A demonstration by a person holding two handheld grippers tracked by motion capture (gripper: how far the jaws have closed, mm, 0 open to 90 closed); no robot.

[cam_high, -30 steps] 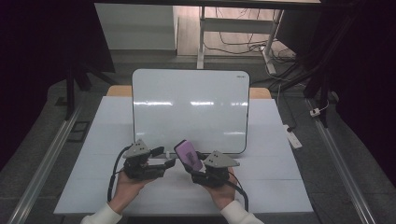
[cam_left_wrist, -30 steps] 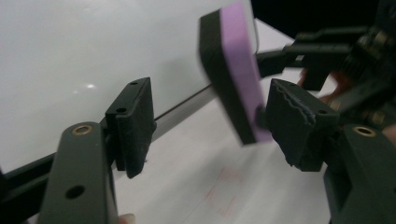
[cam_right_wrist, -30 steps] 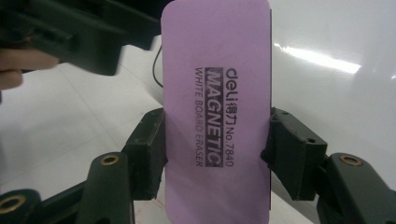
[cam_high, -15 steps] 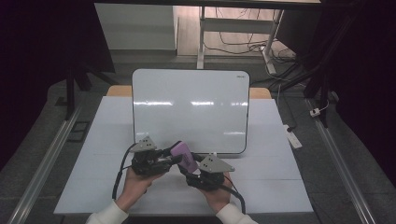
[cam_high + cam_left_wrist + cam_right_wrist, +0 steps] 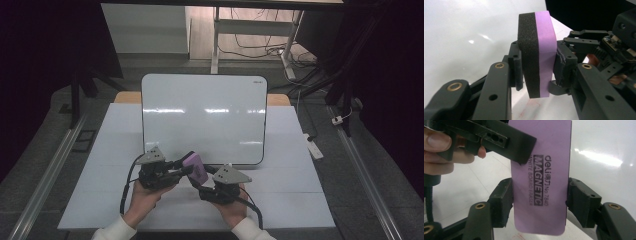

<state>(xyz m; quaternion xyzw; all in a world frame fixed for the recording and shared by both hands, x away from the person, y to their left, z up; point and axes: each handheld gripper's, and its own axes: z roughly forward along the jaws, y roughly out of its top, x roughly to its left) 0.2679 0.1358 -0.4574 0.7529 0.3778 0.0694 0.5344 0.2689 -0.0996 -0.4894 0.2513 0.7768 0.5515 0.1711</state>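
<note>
While you hold the purple eraser point(image 5: 195, 167) above the table's point(image 5: 300, 200) near edge, just in front of the whiteboard point(image 5: 204, 117), the high view shows a handover between your left gripper point(image 5: 186, 170) and right gripper point(image 5: 196, 181).

Left gripper view: its jaws have just been closing and now clamp the eraser point(image 5: 537, 55) across felt and purple faces.

Right gripper view: its jaws have just been opening, pads point(image 5: 502, 200) barely off the eraser's point(image 5: 540, 177) edges. Next, widen them and back away.

A second ago, the left gripper stood apart from the eraser.
</note>
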